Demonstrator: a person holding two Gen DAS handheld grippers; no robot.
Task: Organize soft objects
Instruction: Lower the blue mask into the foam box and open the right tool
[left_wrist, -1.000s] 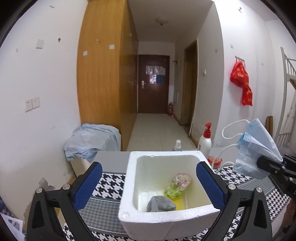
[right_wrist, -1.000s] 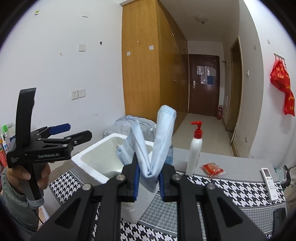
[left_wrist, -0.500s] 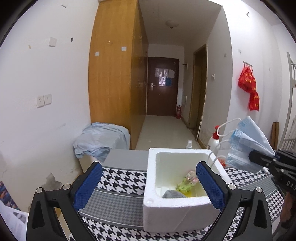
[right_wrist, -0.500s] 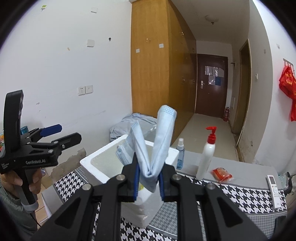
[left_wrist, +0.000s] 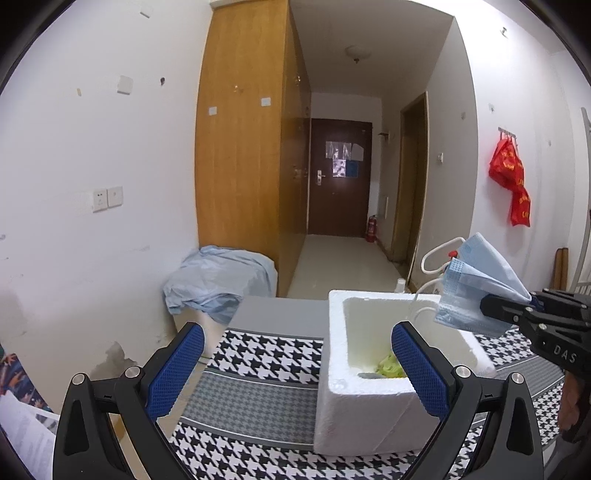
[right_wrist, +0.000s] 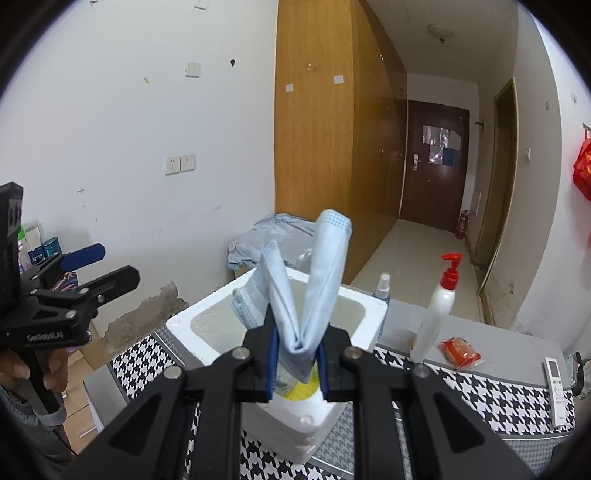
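Houndstooth-covered desk (left_wrist: 266, 354) by a hallway. White foam box (right_wrist: 207, 332) on it, contents half hidden: something yellow-green (left_wrist: 389, 367), a grey edge. Right claw (right_wrist: 296, 363) clamped on folded blue face mask (right_wrist: 314, 280) above box. Left claw (left_wrist: 295, 373) wide, empty.

Your left gripper (left_wrist: 297, 360) is hanging with its blue-padded jaws standing wide apart and nothing between them, over the houndstooth cloth (left_wrist: 266, 354). The white foam box (left_wrist: 354, 410) is sitting toward the right finger, with yellow-green items (left_wrist: 389, 367) lying inside. At the right edge, your right gripper (left_wrist: 491, 306) is pinching a folded blue face mask (left_wrist: 471, 286) above the box's far right rim.
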